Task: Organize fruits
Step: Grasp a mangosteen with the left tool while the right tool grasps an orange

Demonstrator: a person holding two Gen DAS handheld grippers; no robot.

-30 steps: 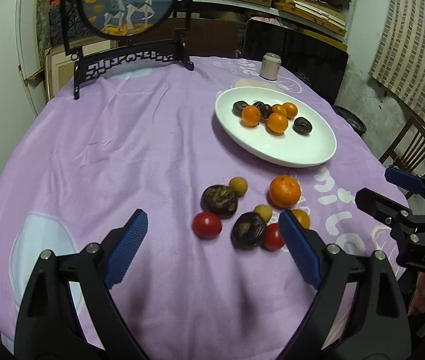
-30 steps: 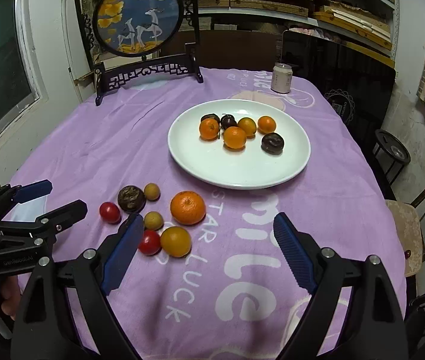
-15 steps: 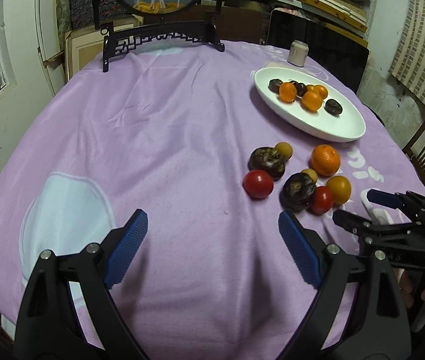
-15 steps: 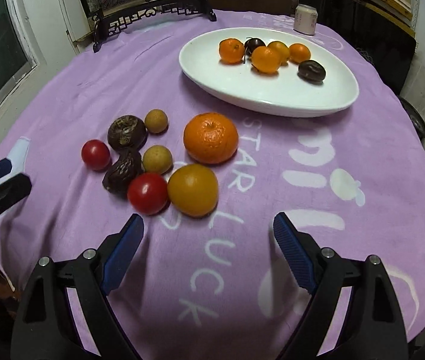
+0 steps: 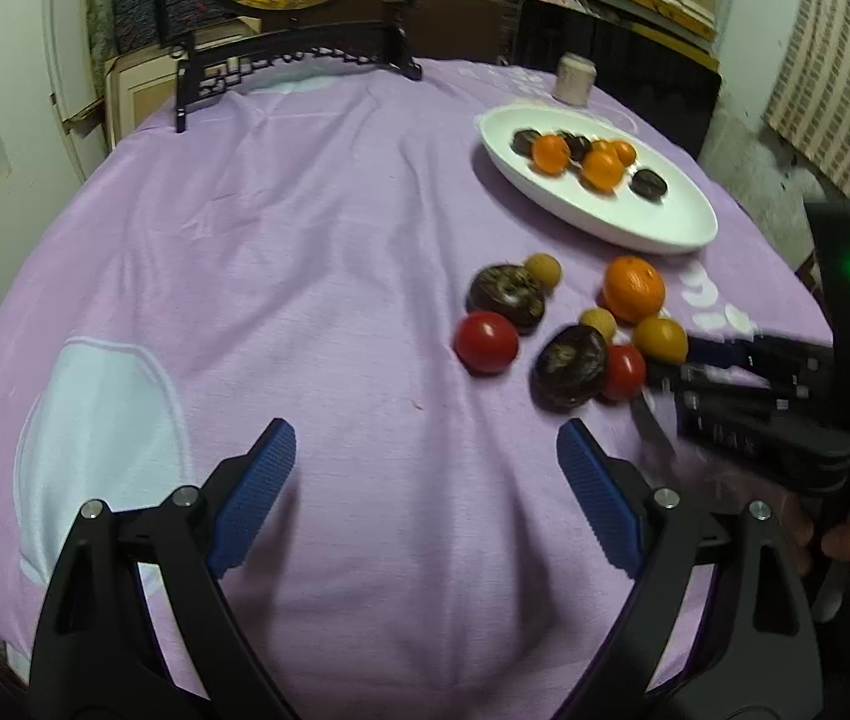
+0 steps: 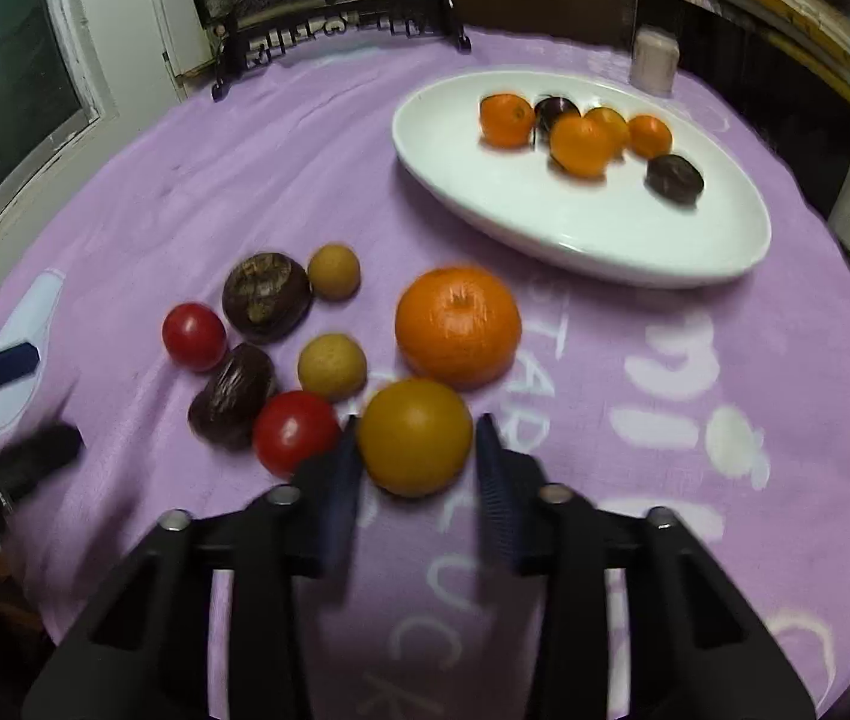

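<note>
Mid-pick: right gripper (image 6: 416,456) just closing round the yellow-orange fruit (image 6: 414,435), nearest of the loose cluster on the purple cloth (image 6: 694,480), well short of the white plate (image 6: 544,222). Pads apparently touching both flanks, though blur hides a firm squeeze. Left gripper (image 5: 425,492) wide open, holding nothing, further from the plate. Next: confirm grip, lift clear of the red tomato (image 6: 294,432), carry to the plate.

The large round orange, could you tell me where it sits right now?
In the right wrist view the large round orange lies on the purple cloth, between the white oval plate and the yellow-orange fruit.
</note>
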